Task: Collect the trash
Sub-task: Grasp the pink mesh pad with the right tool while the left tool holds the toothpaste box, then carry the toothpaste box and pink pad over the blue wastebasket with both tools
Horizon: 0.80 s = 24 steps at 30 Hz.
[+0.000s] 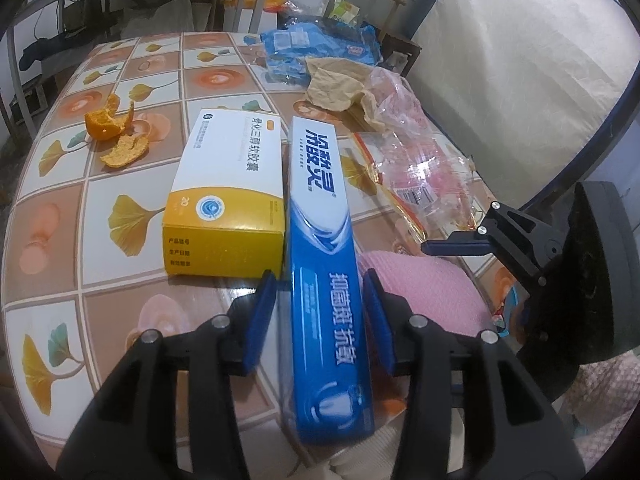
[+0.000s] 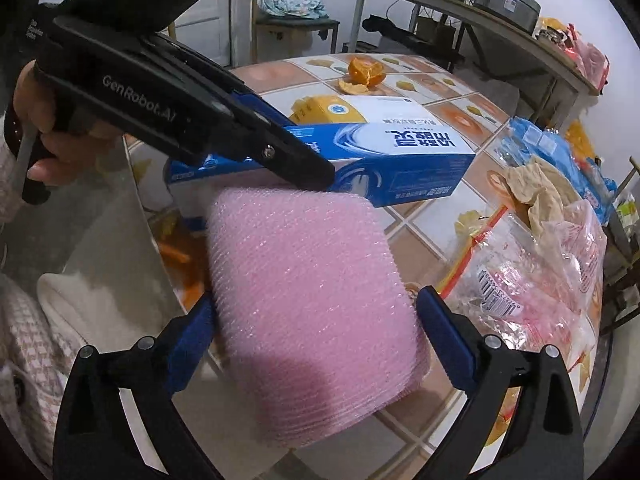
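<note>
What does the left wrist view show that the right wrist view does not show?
Only the left wrist view: the left hand-held gripper from behind, its fingers on both sides of the blue toothpaste box.
Only the right wrist view: the person's hand, and the right hand-held gripper around the pink bubble wrap.
Both: toothpaste box, yellow medicine box, orange peel, clear plastic bag.

Trash spread over the table

On the table (image 1: 120, 280) the toothpaste box (image 1: 320, 240) lies just right of the medicine box (image 1: 228, 192). Orange peel (image 1: 114, 132) sits behind and left of both. The bubble-wrap pad (image 2: 316, 320) lies right of the toothpaste box, with the plastic bag (image 1: 420, 176) behind it
</note>
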Available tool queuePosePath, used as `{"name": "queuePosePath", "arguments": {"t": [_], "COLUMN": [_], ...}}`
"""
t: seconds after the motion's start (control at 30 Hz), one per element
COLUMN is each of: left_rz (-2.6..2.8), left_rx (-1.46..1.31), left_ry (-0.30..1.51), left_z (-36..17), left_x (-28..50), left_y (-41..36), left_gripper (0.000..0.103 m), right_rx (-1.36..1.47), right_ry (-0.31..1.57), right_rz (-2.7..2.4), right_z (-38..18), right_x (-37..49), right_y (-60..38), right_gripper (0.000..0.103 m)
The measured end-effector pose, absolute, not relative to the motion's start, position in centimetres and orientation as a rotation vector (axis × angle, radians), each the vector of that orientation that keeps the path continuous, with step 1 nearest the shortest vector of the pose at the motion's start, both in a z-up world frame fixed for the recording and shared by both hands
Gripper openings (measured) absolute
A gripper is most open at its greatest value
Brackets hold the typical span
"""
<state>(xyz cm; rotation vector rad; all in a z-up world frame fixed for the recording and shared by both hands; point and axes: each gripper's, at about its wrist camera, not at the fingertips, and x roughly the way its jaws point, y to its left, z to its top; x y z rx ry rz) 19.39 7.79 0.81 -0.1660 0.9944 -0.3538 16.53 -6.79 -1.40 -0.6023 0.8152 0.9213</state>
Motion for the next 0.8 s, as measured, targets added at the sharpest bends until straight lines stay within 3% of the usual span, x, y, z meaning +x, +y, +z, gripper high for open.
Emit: {"name": "queuePosePath", "arguments": {"t": [0.13, 0.4, 0.8], "left_rz": [-0.348, -0.340, -0.350], "left_rx": [-0.157, -0.179, -0.230], "left_ry": [1.002, 0.975, 0.897], "left_z": [0.6, 0.9, 2.7], "left_x": [19.7, 19.3, 17.4], "left_y": [7.5, 7.8, 8.8], "left_gripper": [0.042, 0.036, 0.035], "right_rx": [-0.555, -0.436, -0.241], "right_ry": [0.834, 0.863, 0.830], "right_rz": [0.924, 0.888, 0.804], "right_z": [-1.6, -1.1, 0.8], "right_x": [16.8, 16.8, 15.4], "right_y": [-7.1, -9.1, -13.1], "right_gripper": [0.095, 0.085, 0.081]}}
